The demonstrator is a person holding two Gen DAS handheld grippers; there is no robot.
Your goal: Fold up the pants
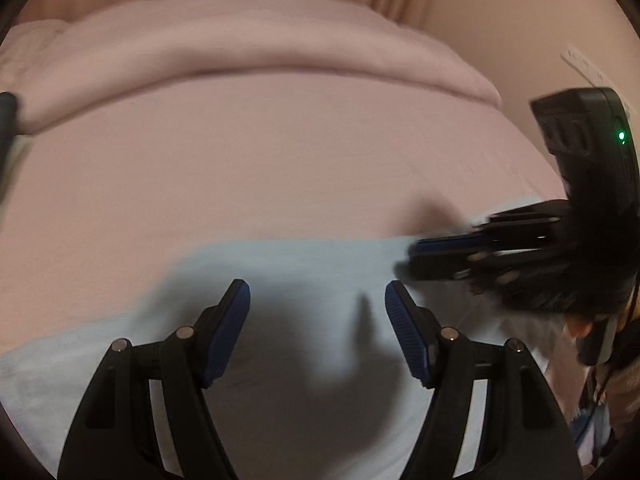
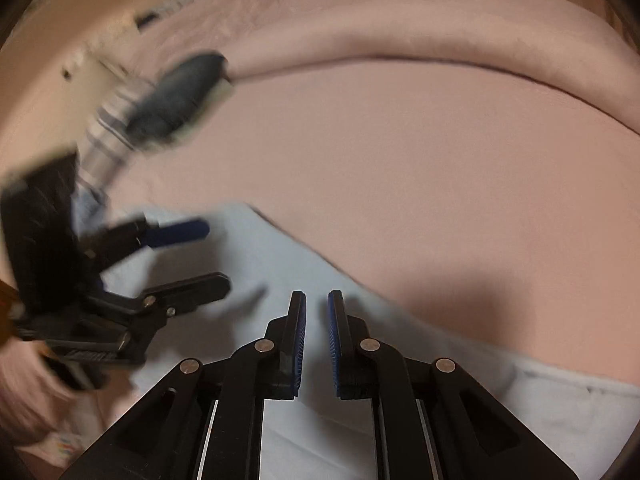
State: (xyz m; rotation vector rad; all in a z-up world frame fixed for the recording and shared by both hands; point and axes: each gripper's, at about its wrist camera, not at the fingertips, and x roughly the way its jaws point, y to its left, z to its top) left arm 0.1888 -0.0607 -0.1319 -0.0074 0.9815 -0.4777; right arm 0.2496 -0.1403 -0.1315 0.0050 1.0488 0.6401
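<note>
Pants: the pale blue soft cloth pants (image 1: 288,264) lie flat on the pink bed sheet (image 1: 240,168), spreading under and ahead of both sets of fingers; their far edge runs just past the fingertips in both wrist views.

Left gripper: the black two-finger left gripper with blue ribbed pads (image 1: 318,300) hovers over the pale blue cloth with its fingers spread wide and nothing between them. Its shadow falls on the cloth right below the gap.

Right gripper: the black right gripper with blue pads (image 2: 317,300) has its fingers drawn in narrow, a slim gap showing between the pads. I see no cloth pinched in that gap; the pants lie beneath it.

Relation: the right gripper comes in from the right of the left fingers, blurred, its tips over the far right part of the cloth. Neither one holds the pants.

Beyond the fingers: a rolled pink blanket (image 1: 256,52) lies well past the pants across the bed; a dark grey-blue folded cloth bundle (image 2: 180,92) sits far to the left of the right fingers, with a striped item beside it.

Step in hand, as I judge it: positioning over the laid-out pants before a grasp, with no fold visibly begun.

Next move calls for: lowering each set of fingers to an edge of the cloth, closing on one layer, then lifting and carrying it across evenly.
</note>
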